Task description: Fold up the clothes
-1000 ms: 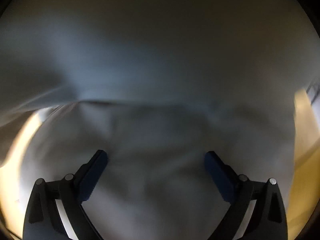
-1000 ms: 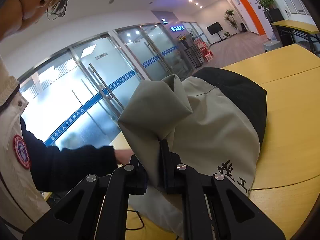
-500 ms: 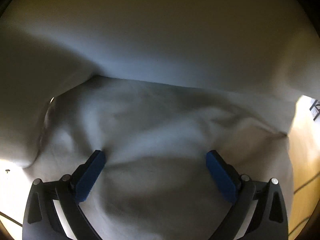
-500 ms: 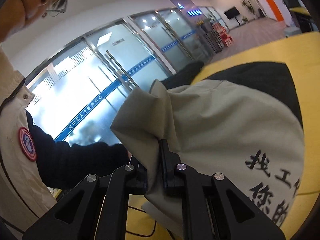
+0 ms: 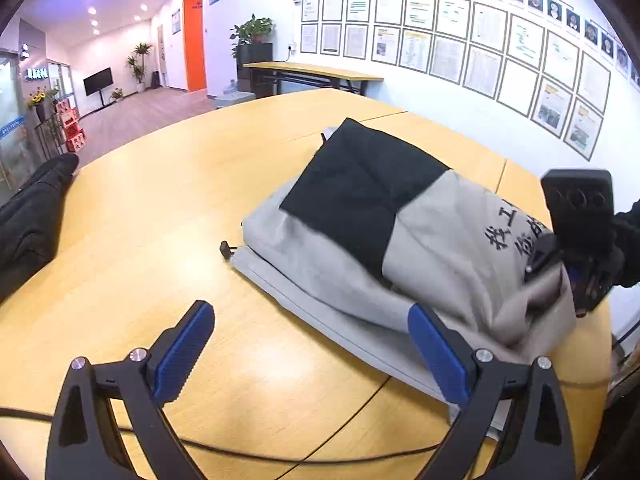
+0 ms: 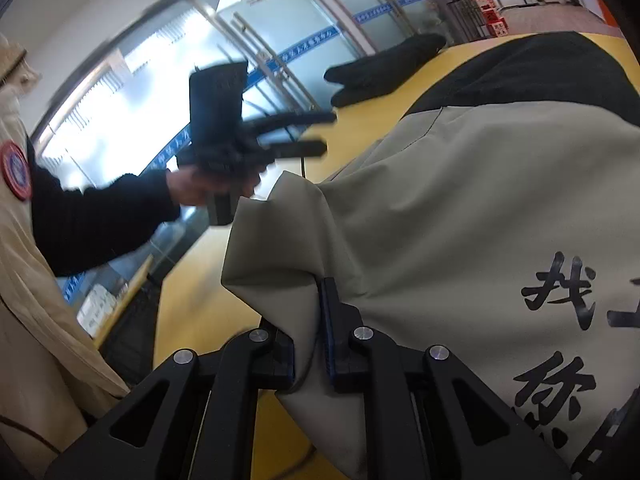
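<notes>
A grey-and-black jacket (image 5: pixel 400 232), printed with black characters, is seen bundled on a yellow wooden table (image 5: pixel 168 216). A pinch of its grey fabric is clamped between the narrowed jaws of the right gripper (image 6: pixel 311 336). The left gripper (image 5: pixel 308 344) is held above bare tabletop beside the jacket, jaws spread wide and empty. A dark garment (image 5: pixel 32 208) is draped at the table's far edge.
</notes>
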A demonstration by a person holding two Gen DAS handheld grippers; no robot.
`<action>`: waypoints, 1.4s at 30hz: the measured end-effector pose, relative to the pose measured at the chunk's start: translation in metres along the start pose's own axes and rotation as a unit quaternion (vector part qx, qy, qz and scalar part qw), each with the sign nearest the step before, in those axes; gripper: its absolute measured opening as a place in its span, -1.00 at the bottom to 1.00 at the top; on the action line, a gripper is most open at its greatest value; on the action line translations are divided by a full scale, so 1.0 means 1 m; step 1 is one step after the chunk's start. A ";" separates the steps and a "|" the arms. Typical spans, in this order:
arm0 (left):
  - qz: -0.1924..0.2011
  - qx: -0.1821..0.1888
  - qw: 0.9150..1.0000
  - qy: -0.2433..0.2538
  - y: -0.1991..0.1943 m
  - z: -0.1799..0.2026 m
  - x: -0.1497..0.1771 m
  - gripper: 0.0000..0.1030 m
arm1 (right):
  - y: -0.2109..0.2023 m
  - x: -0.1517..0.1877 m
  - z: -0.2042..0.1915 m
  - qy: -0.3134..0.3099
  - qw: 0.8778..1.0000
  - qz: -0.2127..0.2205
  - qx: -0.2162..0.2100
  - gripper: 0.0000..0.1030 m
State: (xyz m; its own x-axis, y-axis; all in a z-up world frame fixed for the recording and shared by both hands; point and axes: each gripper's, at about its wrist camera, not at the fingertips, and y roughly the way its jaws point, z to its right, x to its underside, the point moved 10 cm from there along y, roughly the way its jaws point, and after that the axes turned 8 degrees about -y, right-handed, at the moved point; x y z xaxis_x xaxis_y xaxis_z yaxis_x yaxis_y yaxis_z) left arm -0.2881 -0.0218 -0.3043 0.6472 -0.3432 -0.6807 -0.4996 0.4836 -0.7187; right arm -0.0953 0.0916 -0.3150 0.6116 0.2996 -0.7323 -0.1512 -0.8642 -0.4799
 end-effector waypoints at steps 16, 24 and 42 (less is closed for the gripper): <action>0.071 0.072 0.992 0.078 0.006 0.114 -0.064 0.94 | 0.019 0.042 -0.005 -0.053 0.994 -0.098 0.018 -0.79; -0.035 0.080 0.977 0.195 0.100 0.137 -0.004 0.94 | 0.004 0.040 -0.018 -0.067 0.993 -0.077 0.051 -0.60; -0.031 0.075 0.979 0.185 0.093 0.126 0.014 0.94 | -0.139 0.076 0.018 -0.163 0.918 -0.106 0.346 0.10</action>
State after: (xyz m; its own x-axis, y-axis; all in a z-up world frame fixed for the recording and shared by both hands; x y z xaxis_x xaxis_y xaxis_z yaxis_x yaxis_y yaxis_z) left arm -0.2528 0.1202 -0.3625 0.4072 -0.6306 -0.6607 -0.3569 0.5560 -0.7506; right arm -0.0421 0.2421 -0.3126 0.4363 0.6335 -0.6390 -0.5816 -0.3433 -0.7375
